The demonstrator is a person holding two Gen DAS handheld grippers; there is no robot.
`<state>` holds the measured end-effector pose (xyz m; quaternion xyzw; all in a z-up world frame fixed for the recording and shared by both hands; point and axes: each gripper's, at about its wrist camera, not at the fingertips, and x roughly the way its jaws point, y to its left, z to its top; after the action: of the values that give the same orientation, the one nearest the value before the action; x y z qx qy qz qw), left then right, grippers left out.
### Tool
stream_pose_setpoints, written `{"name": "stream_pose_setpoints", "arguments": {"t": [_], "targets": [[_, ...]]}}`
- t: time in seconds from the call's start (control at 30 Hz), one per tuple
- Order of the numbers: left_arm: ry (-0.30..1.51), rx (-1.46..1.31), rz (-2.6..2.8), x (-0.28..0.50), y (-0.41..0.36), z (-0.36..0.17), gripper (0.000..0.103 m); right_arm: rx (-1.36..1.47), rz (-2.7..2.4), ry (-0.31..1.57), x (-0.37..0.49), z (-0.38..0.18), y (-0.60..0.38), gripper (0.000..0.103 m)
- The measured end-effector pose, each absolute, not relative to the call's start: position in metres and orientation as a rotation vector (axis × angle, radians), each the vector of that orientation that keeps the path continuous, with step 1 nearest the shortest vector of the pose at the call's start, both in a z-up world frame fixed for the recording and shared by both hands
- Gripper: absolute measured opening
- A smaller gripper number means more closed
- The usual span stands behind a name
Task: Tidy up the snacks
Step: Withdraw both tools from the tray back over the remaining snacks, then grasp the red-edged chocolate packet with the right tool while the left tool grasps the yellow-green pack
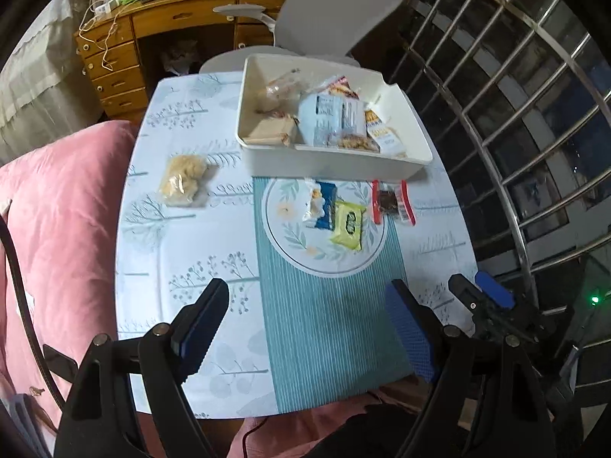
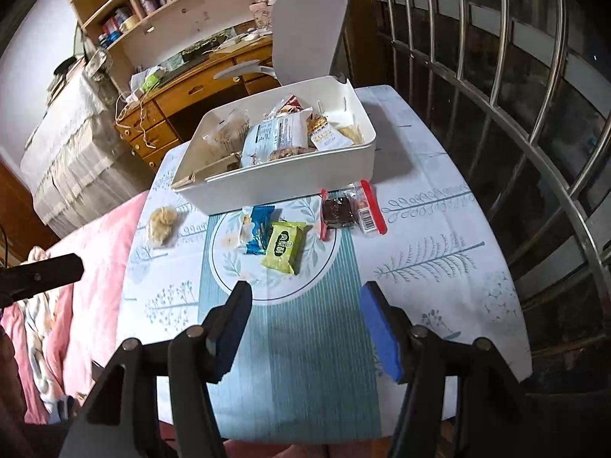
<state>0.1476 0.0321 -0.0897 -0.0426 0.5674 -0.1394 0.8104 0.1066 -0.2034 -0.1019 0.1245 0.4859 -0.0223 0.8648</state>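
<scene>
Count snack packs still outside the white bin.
4. Clear pack of pale snacks alone on the tablecloth left of the placemat; blue-white pack and yellow-green pack touching on the placemat circle; red-edged dark pack at its right edge. None appear hidden.

Two black grabbing tools with blue pads

The left hand-held gripper has black plastic arms, round silver screws at the joints and flat blue pads with tiny bumps inside its fingers. The right hand-held gripper looks the same: black arms, silver screws, blue pads.
</scene>
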Motion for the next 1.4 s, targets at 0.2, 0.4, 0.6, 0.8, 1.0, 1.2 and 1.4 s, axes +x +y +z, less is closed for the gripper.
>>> {"name": "stream_pose_setpoints", "arguments": {"t": [0.2,0.4,0.6,0.8,1.0,1.2,1.4], "targets": [[1.265,-0.117,-0.293,0.150,0.006,-0.105,0.083,0.098,0.028,1.009,0.105,-0.103,-0.197,0.064],[1.289,-0.141,-0.238,0.159,-0.019,-0.113,0.083,-0.023,0.127,1.016,0.116,-0.104,-0.204,0.065],[1.323,-0.186,-0.159,0.171,-0.038,-0.125,0.085,-0.117,0.208,1.009,0.135,-0.109,-0.222,0.065],[1.338,-0.241,-0.109,0.184,-0.062,-0.140,0.088,-0.176,0.276,1.005,0.155,-0.118,-0.247,0.066],[1.314,-0.254,-0.083,0.198,-0.086,-0.154,0.088,-0.221,0.356,0.998,0.176,-0.137,-0.267,0.066],[1.293,-0.224,-0.019,0.219,-0.099,-0.176,0.088,-0.259,0.441,0.969,0.193,-0.159,-0.277,0.066],[1.312,-0.127,0.035,0.237,-0.109,-0.203,0.088,-0.311,0.528,0.919,0.211,-0.182,-0.273,0.066]]}}
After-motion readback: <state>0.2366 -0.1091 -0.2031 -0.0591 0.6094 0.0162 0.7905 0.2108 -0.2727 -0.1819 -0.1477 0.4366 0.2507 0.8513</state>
